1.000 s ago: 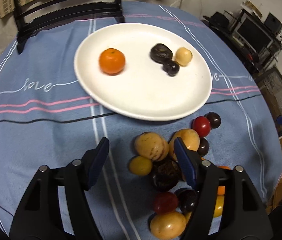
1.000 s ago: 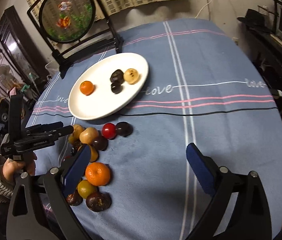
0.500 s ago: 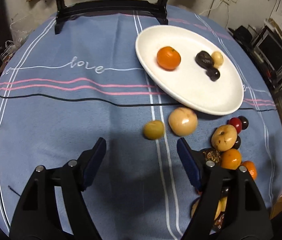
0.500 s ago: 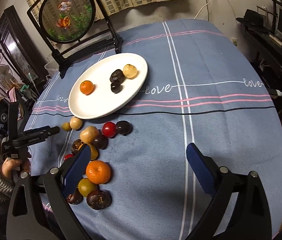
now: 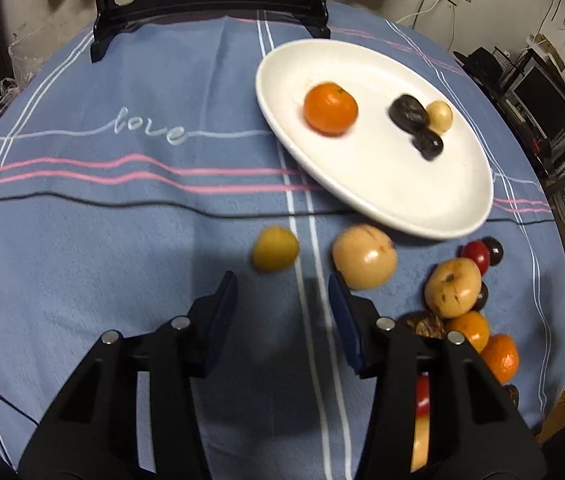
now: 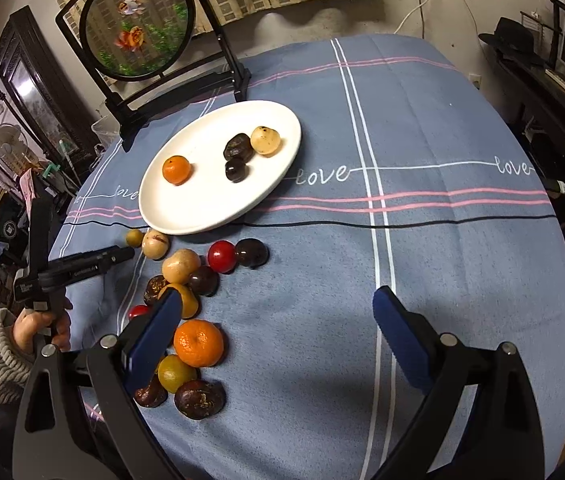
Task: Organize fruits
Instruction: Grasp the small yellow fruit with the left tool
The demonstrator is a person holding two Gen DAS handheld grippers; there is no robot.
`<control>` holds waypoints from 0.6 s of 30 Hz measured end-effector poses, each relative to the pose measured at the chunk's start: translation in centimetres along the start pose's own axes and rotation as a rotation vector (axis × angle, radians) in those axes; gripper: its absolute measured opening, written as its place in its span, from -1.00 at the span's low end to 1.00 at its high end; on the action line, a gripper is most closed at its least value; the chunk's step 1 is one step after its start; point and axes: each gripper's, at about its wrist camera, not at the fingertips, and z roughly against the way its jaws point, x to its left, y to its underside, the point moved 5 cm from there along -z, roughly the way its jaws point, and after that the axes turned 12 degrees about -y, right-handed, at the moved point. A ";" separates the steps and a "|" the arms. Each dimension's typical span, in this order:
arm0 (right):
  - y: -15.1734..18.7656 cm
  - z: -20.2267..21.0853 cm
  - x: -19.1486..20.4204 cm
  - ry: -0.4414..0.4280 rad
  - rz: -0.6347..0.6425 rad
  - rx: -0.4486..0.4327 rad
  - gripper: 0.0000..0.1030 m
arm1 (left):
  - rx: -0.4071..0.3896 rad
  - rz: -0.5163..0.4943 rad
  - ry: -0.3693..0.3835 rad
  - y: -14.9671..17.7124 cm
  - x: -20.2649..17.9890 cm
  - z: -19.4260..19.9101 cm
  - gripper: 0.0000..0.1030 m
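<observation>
A white plate (image 5: pixel 454 200) (image 6: pixel 210 216) holds an orange (image 5: pixel 330 109), two dark fruits and a small pale fruit (image 5: pixel 439 116). My left gripper (image 5: pixel 282 284) is open and empty, just short of a small yellow fruit (image 5: pixel 275 249) and a tan round fruit (image 5: pixel 364 257) on the blue cloth. It also shows in the right wrist view (image 6: pixel 122 255). Several loose fruits lie in a pile (image 6: pixel 186 276) below the plate. My right gripper (image 6: pixel 278 312) is open and empty, its left finger beside an orange (image 6: pixel 198 343).
A black-framed round picture stand (image 6: pixel 138 28) stands behind the plate at the table's far edge. The blue cloth (image 6: pixel 422 240) stretches bare to the right. Shelves with electronics (image 5: pixel 542 92) stand off the table's right side.
My left gripper swung left off the pile, then came closer to the yellow and tan fruits, which now lie apart from the pile. My right gripper has barely moved.
</observation>
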 end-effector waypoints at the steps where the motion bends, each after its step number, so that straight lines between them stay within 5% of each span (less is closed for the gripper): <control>1: 0.1 0.0 0.0 0.003 0.000 0.001 0.87 | -0.003 -0.003 -0.001 -0.3 0.0 -0.1 -0.07; 6: 0.2 0.1 0.0 0.018 -0.001 0.005 0.87 | -0.011 -0.019 -0.010 -1.3 -0.4 -0.8 -0.09; 13: 0.3 0.0 -0.1 0.030 -0.004 0.015 0.87 | 0.011 -0.025 -0.001 -1.3 -0.7 -2.3 -0.49; 18: 0.3 -0.5 0.1 0.016 0.006 0.033 0.87 | 0.004 -0.013 0.008 -0.9 -0.5 -2.0 -0.50</control>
